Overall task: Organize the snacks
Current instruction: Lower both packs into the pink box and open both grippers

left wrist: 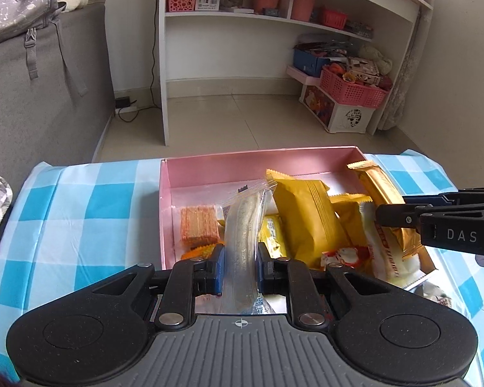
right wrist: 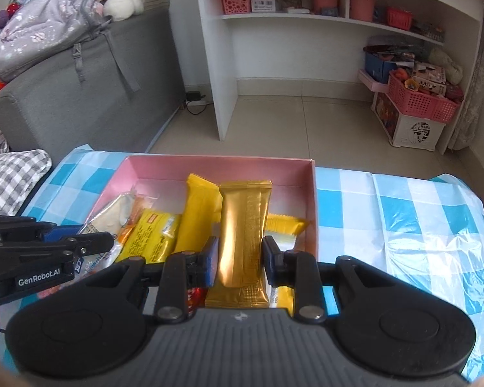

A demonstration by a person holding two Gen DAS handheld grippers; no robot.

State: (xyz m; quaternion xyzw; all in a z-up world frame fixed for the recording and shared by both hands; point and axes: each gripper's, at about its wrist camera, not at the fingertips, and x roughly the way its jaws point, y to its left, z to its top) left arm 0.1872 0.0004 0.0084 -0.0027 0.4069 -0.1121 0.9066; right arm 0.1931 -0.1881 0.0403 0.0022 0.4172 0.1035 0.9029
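A pink box [left wrist: 209, 169] [right wrist: 190, 167] stands on a blue-and-white checked cloth and holds several snacks. My left gripper [left wrist: 240, 267] is shut on a clear-wrapped pale snack [left wrist: 242, 232], upright over the box's near edge. My right gripper [right wrist: 240, 258] is shut on a gold foil bar [right wrist: 242, 229], held upright over the box's right half. In the left wrist view the right gripper [left wrist: 390, 208] comes in from the right with the gold bar [left wrist: 379, 183]. In the right wrist view the left gripper [right wrist: 90, 237] enters from the left. A yellow packet [left wrist: 306, 219] and a wafer [left wrist: 199, 225] lie inside.
The checked cloth [left wrist: 80, 213] [right wrist: 403, 225] spreads on both sides of the box. Beyond the table's far edge is tiled floor, a white shelf unit [left wrist: 229, 16], a grey sofa [left wrist: 32, 96] at left, and pink baskets [left wrist: 351, 88] at right. A checked cushion [right wrist: 13, 174] lies at left.
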